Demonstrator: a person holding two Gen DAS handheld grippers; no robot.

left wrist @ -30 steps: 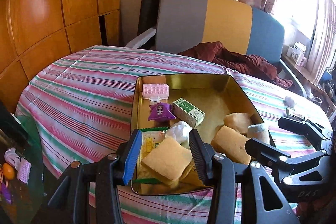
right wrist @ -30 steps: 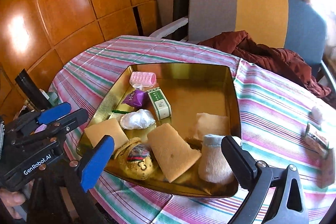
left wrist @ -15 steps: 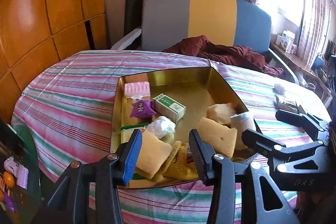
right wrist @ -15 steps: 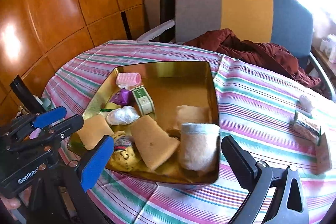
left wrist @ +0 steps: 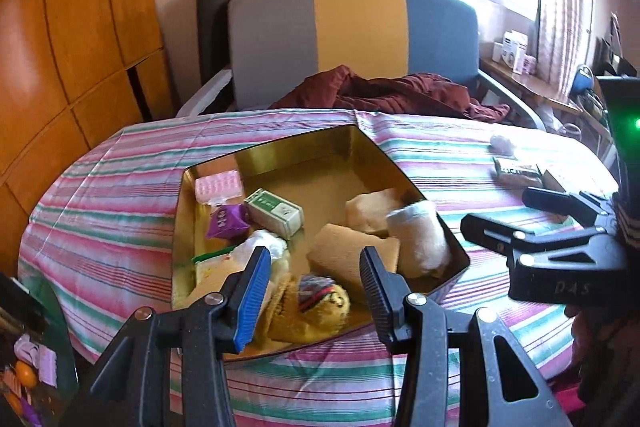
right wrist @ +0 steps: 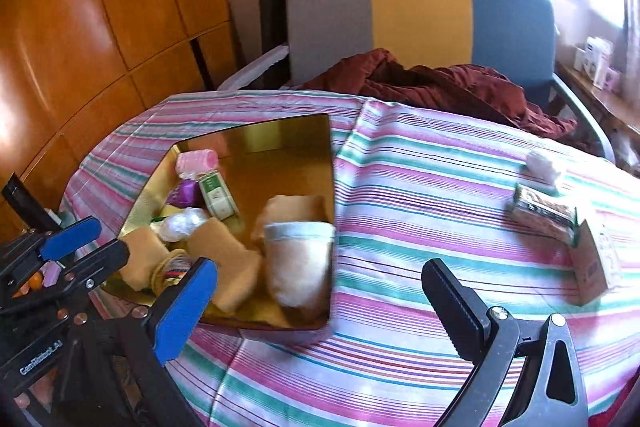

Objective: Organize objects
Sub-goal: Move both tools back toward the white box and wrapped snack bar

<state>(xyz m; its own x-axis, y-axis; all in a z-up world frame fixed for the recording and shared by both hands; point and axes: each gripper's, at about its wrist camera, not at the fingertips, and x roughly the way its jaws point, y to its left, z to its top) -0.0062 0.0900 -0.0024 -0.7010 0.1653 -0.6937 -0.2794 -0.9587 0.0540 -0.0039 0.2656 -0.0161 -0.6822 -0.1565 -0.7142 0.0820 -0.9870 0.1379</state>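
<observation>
A gold tin tray [left wrist: 400, 167] [right wrist: 331, 163] sits on the striped tablecloth and holds several items: a pink hair roller [left wrist: 218, 187] [right wrist: 197, 161], a green-white box [left wrist: 274, 211] [right wrist: 216, 195], a purple packet [left wrist: 226, 221], tan sponges [left wrist: 348, 257] [right wrist: 230, 263], a rolled pale sock [left wrist: 420, 239] [right wrist: 298, 263] and a yellow sock [left wrist: 320, 301]. My left gripper [left wrist: 312, 293] is open and empty above the tray's near edge. My right gripper [right wrist: 320, 311] is open and empty over the cloth right of the tray.
A white cotton ball [right wrist: 542, 163], a snack packet [right wrist: 542, 213] and a small cardboard box [right wrist: 596, 263] lie on the cloth at the right. A chair with a maroon garment [right wrist: 440, 83] stands behind the table. Wood panels line the left wall.
Both grippers have pulled back and risen away from the tray. The right view has swung right, bringing the packet and box into view. The sock now stands at the tray's right edge.
</observation>
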